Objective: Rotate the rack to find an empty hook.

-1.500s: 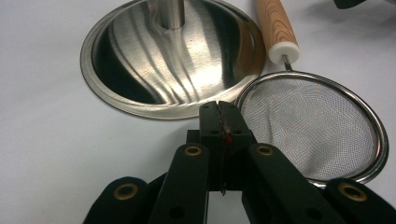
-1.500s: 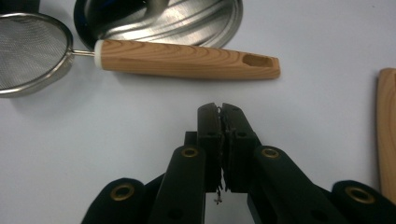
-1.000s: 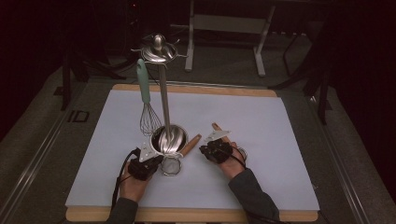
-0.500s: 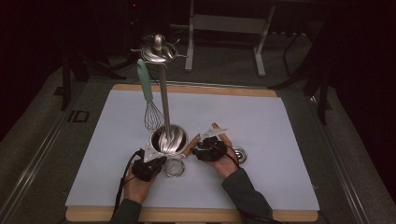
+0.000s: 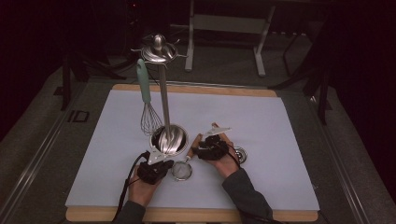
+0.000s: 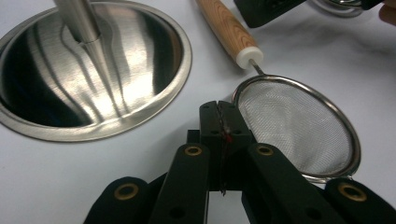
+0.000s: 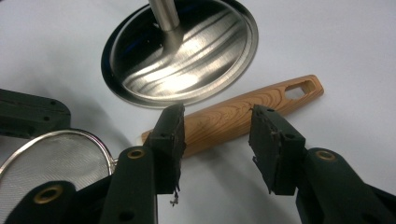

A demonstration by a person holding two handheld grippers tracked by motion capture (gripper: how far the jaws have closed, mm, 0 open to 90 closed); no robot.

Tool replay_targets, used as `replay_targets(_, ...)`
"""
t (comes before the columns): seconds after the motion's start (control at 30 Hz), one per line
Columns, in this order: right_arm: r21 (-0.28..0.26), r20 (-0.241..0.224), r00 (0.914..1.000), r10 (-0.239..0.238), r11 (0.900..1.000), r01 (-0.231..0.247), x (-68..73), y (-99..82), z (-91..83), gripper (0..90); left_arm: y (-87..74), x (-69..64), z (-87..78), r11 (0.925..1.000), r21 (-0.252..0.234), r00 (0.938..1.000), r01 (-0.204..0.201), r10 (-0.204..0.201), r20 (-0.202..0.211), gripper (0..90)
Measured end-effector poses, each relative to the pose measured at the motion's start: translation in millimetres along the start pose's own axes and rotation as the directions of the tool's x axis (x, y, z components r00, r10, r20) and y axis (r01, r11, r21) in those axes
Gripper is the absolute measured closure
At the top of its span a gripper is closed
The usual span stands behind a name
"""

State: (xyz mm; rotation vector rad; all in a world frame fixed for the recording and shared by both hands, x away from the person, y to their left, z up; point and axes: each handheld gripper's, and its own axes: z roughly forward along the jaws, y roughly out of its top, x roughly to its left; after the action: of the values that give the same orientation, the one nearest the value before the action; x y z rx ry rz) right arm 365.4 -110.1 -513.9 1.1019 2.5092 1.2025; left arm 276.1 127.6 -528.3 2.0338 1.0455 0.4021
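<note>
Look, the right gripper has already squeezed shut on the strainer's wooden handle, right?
Not quite. In the right gripper view the right gripper is open, its jaws standing either side of the strainer's wooden handle with gaps showing. It hasn't squeezed shut.

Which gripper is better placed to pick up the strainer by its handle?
Right. The right gripper is open with its jaws either side of the strainer's wooden handle. The left gripper is shut, at the mesh rim.
</note>
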Motion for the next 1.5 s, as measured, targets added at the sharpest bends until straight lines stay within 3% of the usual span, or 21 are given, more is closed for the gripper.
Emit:
replay_targets(0.1, 0.007, 0.0, 1.0, 0.006, 1.0, -0.006, 0.0, 1.0, 2.0, 55.3, -0.5, 4.3, -3.9, 0.9998, -0.018, 0.9999, 0.006, -0.006, -0.012, 89.7)
replay_targets(0.33, 0.016, -0.021, 0.9969, 0.076, 0.997, -0.076, -3.6, 1.4, 6.0, 53.8, -2.7, 18.4, -13.9, 0.9977, -0.05, 0.9979, 0.044, -0.047, -0.045, 88.8)
replay_targets(0.57, 0.034, -0.071, 0.987, 0.144, 0.9893, -0.142, -1.0, 6.1, 12.5, 52.6, -4.4, 29.2, -22.6, 0.9946, -0.074, 0.994, 0.073, -0.079, -0.077, 88.5)
replay_targets(0.8, 0.056, -0.069, 0.9864, 0.15, 0.9877, -0.146, 2.5, 9.4, 15.9, 49.0, -7.4, 40.3, -30.9, 0.99, -0.095, 0.9882, 0.105, -0.115, -0.102, 88.2)
replay_targets(0.97, 0.071, -0.056, 0.9768, 0.207, 0.9766, -0.203, 1.6, 11.6, 19.6, 44.1, -8.0, 42.4, -32.0, 0.9892, -0.097, 0.9865, 0.11, -0.121, -0.111, 88.0)
replay_targets(1.2, 0.107, -0.067, 0.9747, 0.213, 0.9728, -0.205, 3.3, 19.7, 27.0, 43.3, -8.1, 42.9, -31.8, 0.9894, -0.097, 0.9863, 0.108, -0.119, -0.114, 87.5)
replay_targets(1.27, 0.117, -0.079, 0.9711, 0.225, 0.9695, -0.215, 3.9, 22.0, 30.4, 44.8, -8.3, 43.7, -32.4, 0.9891, -0.1, 0.9861, 0.108, -0.119, -0.115, 87.4)
replay_targets(1.3, 0.119, -0.104, 0.9649, 0.241, 0.9662, -0.229, 5.3, 23.9, 33.4, 46.5, -8.3, 44.1, -32.8, 0.9889, -0.101, 0.9857, 0.109, -0.121, -0.118, 87.1)
replay_targets(1.43, 0.127, -0.099, 0.9678, 0.232, 0.9675, -0.219, 6.9, 26.6, 33.4, 48.4, -8.8, 45.8, -34.1, 0.9877, -0.107, 0.9846, 0.114, -0.127, -0.12, 86.9)
replay_targets(1.5, 0.135, -0.104, 0.9624, 0.251, 0.9623, -0.236, 6.5, 27.3, 33.1, 49.6, -8.9, 46.5, -34.6, 0.9876, -0.107, 0.9841, 0.114, -0.127, -0.124, 86.7)
